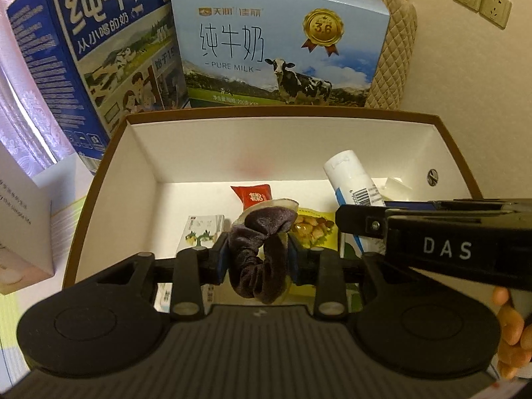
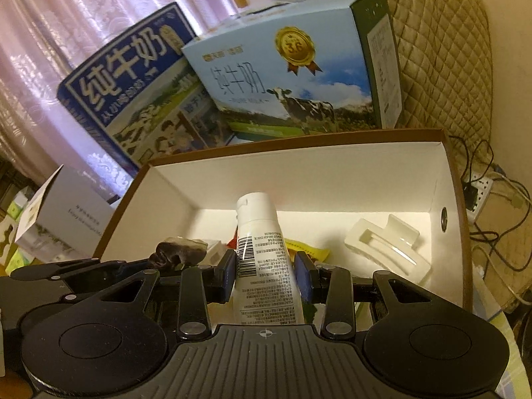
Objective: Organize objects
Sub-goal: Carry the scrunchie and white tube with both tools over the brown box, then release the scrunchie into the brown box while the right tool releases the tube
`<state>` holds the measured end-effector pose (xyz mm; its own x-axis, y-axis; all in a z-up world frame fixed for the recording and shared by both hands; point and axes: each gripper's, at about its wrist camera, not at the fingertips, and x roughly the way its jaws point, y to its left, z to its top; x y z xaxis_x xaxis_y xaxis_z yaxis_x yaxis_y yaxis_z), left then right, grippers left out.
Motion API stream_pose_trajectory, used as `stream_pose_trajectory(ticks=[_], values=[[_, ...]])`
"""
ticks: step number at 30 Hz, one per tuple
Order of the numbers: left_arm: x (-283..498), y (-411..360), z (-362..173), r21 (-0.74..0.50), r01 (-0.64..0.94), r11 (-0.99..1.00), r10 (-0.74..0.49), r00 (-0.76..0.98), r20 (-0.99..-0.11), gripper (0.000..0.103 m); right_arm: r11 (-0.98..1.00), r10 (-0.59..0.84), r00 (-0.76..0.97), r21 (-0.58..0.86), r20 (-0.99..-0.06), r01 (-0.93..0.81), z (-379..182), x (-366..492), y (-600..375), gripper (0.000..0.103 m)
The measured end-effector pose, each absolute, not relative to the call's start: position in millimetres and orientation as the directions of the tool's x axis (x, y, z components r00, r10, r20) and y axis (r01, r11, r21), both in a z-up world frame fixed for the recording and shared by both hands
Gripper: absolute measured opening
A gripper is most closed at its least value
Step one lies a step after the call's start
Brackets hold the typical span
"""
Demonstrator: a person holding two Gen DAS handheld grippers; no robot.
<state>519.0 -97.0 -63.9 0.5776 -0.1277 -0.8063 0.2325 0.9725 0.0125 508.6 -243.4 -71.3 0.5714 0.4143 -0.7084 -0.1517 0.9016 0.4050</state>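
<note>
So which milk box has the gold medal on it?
The light blue milk box with the cow, on the right; the dark blue milk box beside it has none.

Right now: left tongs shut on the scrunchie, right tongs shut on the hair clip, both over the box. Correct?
One error. The right tongs are shut on the white bottle, not the hair clip, which lies loose in the box, as the right wrist view shows. The left tongs do hold the scrunchie.
</note>
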Motion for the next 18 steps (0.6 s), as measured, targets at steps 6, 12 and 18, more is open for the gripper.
stream_pose_trajectory(ticks=[6, 12, 18], values=[[528.6, -87.3, -64.2, 0.006, 0.22, 0.975, -0.128, 0.59, -0.797, 0.054, 0.897, 0.416, 0.566, 0.423, -0.711, -0.127, -76.7, 520.6, -242.9, 0.035], [527.1, -76.8, -58.6, 0.013, 0.202, 0.979, -0.116, 0.61, -0.784, 0.068, 0.882, 0.436, 0.56, 0.457, -0.704, -0.113, -79.9, 526.0, -238.8, 0.036], [520.5, -67.4, -55.1, -0.002, 0.175, 0.985, -0.11, 0.609, -0.786, 0.079, 0.869, 0.455, 0.589, 0.478, -0.668, -0.129, -69.7, 525.7, -237.4, 0.046]])
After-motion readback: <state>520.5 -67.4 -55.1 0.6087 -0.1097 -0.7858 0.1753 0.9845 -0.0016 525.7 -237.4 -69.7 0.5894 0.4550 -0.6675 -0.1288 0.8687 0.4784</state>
